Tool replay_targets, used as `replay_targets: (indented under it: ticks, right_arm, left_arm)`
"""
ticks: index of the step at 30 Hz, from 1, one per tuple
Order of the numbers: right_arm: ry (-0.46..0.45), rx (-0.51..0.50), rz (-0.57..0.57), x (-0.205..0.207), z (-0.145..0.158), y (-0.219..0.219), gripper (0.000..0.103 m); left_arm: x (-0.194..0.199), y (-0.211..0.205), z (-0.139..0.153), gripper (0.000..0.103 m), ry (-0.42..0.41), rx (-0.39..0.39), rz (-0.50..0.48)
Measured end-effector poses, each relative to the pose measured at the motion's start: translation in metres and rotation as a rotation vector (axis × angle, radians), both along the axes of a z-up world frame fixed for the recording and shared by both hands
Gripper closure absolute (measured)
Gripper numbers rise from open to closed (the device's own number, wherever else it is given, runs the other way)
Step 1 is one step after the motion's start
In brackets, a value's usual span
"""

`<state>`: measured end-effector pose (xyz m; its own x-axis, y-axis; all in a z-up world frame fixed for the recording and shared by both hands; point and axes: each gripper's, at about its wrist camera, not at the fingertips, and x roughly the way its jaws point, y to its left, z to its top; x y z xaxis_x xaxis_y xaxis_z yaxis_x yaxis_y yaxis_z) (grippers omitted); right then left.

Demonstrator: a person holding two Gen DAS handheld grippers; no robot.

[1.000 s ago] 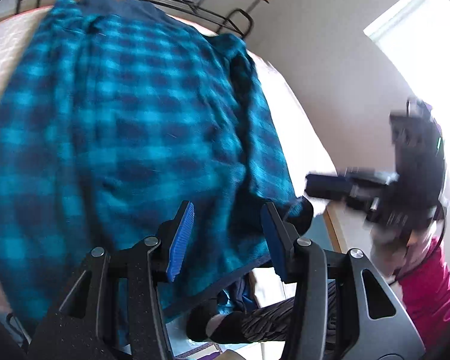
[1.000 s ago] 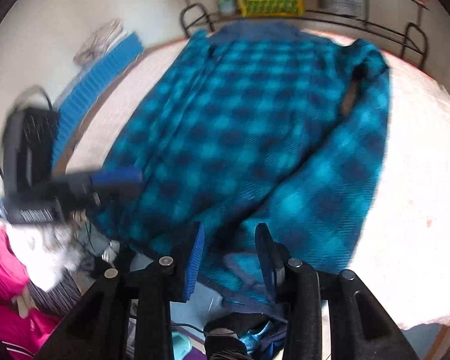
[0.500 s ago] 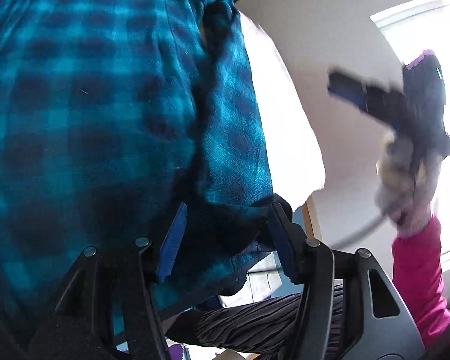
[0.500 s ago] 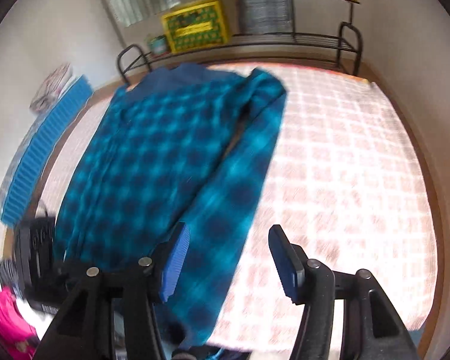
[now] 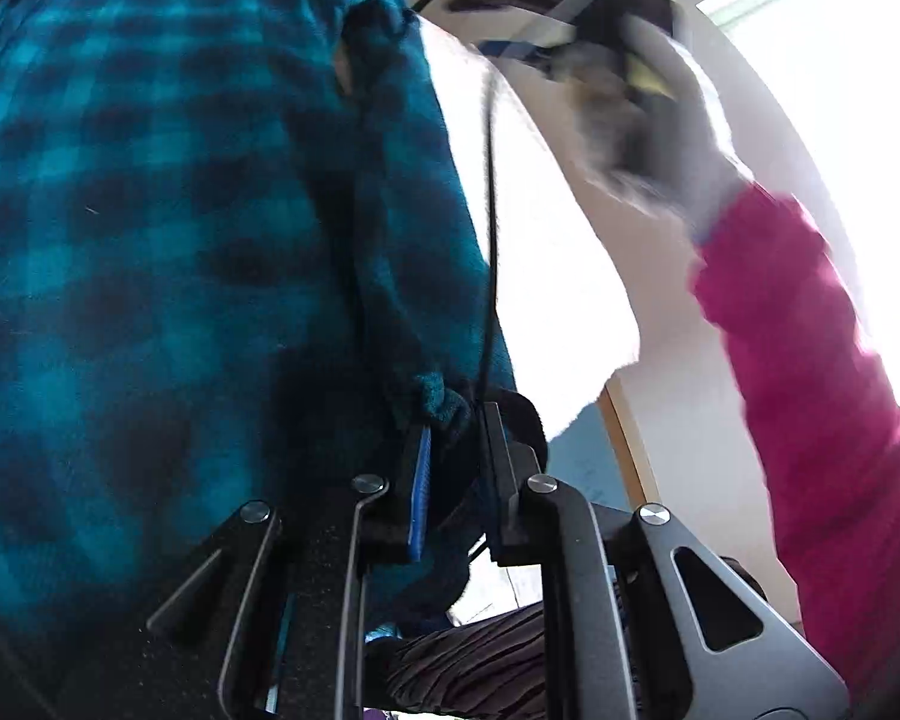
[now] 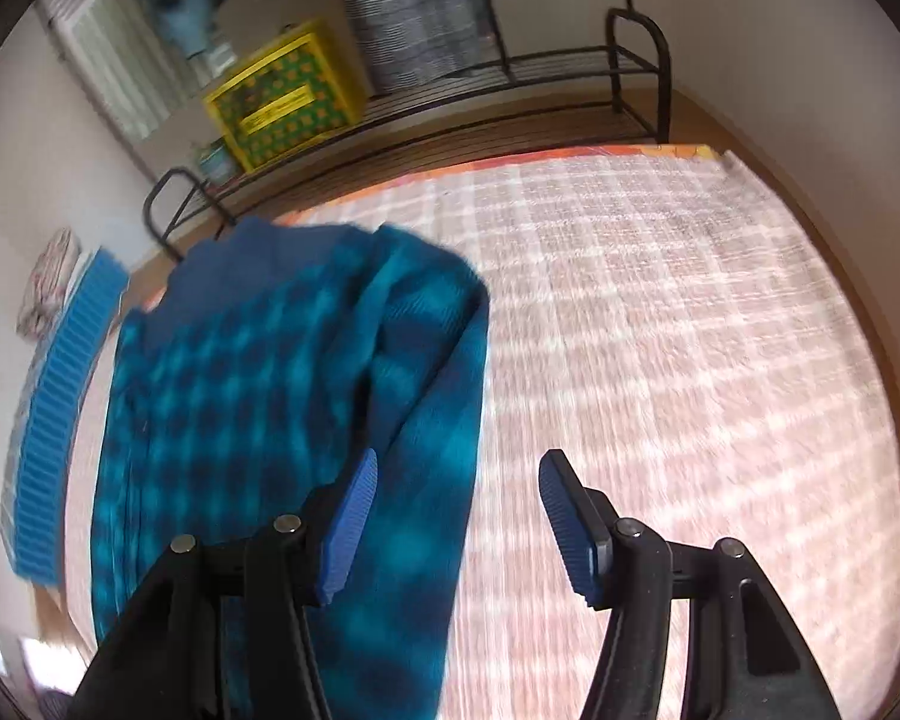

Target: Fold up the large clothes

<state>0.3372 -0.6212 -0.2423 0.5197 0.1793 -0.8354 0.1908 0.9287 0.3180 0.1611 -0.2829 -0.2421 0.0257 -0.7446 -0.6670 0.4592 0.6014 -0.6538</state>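
The left gripper (image 5: pixel 456 450), low in the centre of its frame, has just been closing and is now clenched on the dark cuff end of a sleeve of the blue plaid shirt (image 5: pixel 150 228), the cloth bunched between its blue pads. From there the sleeve runs up the middle of the frame along the shirt's edge, with the body filling the left half. The right gripper (image 6: pixel 459 510) stands released, nothing between its jaws; it hangs over the checked pink bed cover (image 6: pixel 660 330), just beside the shirt's sleeve edge. In that view the shirt lies flat on the bed at the left of the frame. The fleecy cloth looks soft, limp and light, likely to sag and drag, so hems, cuffs and shoulder seams seem the best holds.
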Motion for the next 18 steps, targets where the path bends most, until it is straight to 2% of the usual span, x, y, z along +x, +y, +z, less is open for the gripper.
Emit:
replay_targets:
  ticks: [5, 7, 8, 10, 11, 15, 18]
  right_arm:
    - [0.033, 0.062, -0.093, 0.04, -0.034, -0.012, 0.047]
    - [0.045, 0.083, -0.103, 0.051, -0.044, -0.014, 0.058]
    - [0.053, 0.097, -0.104, 0.056, -0.048, -0.013, 0.072]
    - [0.055, 0.103, -0.099, 0.062, -0.05, -0.01, 0.087]
    - [0.054, 0.09, -0.096, 0.063, -0.047, -0.007, 0.1]
    - [0.039, -0.027, -0.067, 0.054, -0.02, 0.009, 0.101]
    - [0.027, -0.131, -0.019, 0.042, 0.012, 0.028, 0.101]
  left_arm:
    - [0.004, 0.001, -0.005, 0.092, 0.017, -0.014, 0.013]
    - [0.001, 0.002, -0.001, 0.092, 0.001, -0.018, 0.006]
    - [-0.001, 0.003, 0.001, 0.092, -0.014, -0.016, -0.004]
    - [-0.005, 0.003, 0.004, 0.092, -0.031, -0.014, -0.018]
    - [-0.007, 0.003, 0.005, 0.092, -0.034, -0.017, -0.023]
    - [-0.008, 0.001, 0.004, 0.093, -0.031, -0.028, -0.027]
    - [-0.01, 0.005, 0.004, 0.093, -0.027, -0.038, -0.022]
